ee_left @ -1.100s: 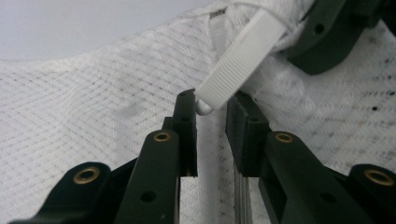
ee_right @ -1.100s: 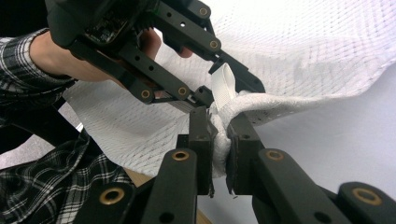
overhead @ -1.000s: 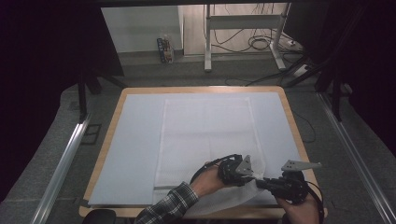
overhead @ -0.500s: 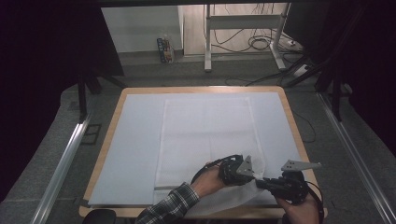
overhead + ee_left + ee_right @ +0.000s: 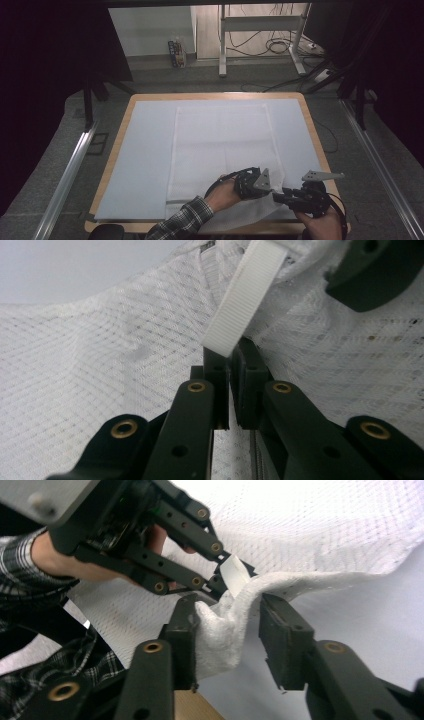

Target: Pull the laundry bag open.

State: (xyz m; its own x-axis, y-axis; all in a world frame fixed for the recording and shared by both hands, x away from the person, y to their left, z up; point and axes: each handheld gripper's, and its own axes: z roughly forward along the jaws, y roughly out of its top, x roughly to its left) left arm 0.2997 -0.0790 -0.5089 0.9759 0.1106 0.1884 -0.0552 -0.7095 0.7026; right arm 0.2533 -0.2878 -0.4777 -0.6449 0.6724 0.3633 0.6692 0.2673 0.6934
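Note:
A white mesh cloth (image 5: 220, 140) lies flat on the table, with its near right corner lifted. My left gripper (image 5: 269, 189) is at that corner. Its jaws have just been closing, and in the left gripper view the left gripper (image 5: 230, 352) is shut on the cloth's white ribbon tab (image 5: 242, 295). My right gripper (image 5: 278, 196) faces it from the right. Its jaws have just been opening, and the right gripper (image 5: 227, 607) stands open around the bunched cloth corner (image 5: 220, 630). The cloth rests against the left pad, clear of the right one. The ribbon tab (image 5: 234, 575) sits just beyond.
A pale mat (image 5: 145, 150) covers the wooden table (image 5: 320, 145). The table's front edge lies just under both hands. A plaid sleeve (image 5: 180, 222) comes in from the bottom. Metal rails run along both sides, and a desk frame (image 5: 260, 40) with cables stands behind.

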